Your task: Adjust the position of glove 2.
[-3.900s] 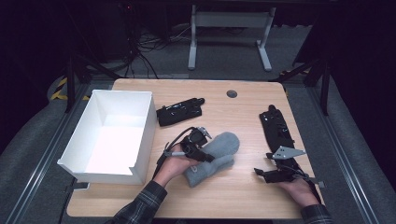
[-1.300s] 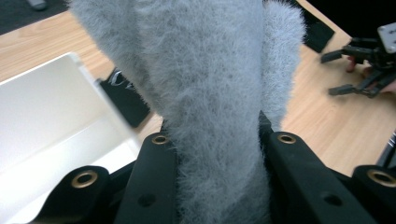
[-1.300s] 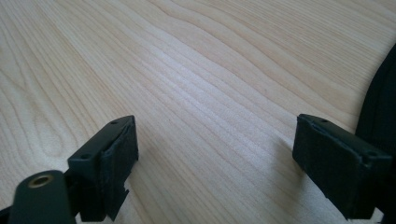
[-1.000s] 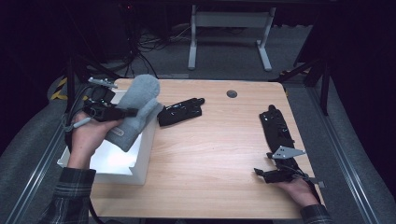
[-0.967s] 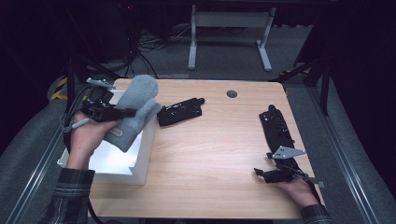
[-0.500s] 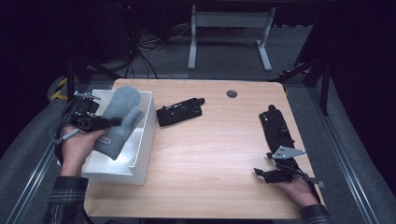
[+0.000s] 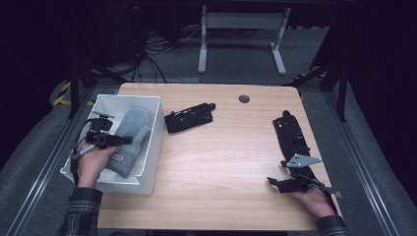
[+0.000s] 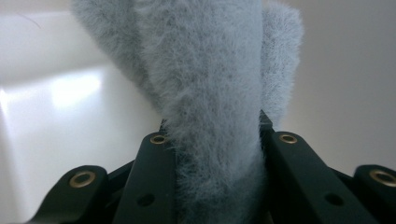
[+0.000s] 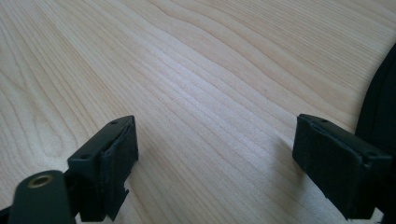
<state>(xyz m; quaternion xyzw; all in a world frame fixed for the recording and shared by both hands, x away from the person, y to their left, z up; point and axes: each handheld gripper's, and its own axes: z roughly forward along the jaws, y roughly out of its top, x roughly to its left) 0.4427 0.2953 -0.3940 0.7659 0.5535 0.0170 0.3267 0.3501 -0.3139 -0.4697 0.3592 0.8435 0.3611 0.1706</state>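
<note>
A grey fuzzy mitten (image 7: 132, 135) lies down inside the white box (image 7: 156, 129) at the table's left. My left gripper (image 7: 121, 141) is shut on it, held by a hand reaching into the box. In the left gripper view the mitten (image 8: 210, 84) fills the gap of the left gripper (image 8: 212, 135), with both jaws pressed into its fleece and the box's white wall behind. My right gripper (image 7: 274, 183) rests at the table's front right, pointing left. In the right gripper view the right gripper (image 9: 215, 144) stands open over bare wood, nothing between its pads.
A black device (image 7: 190, 117) lies on the wooden table (image 7: 221, 157) just right of the box. A long black piece (image 7: 291, 132) lies along the right edge, close to my right hand. A round cable hole (image 7: 244, 98) sits at the back.
The left hand lifted the mitten off the middle of the table, carried it left over the box, and lowered it inside. The right hand stayed put.
</note>
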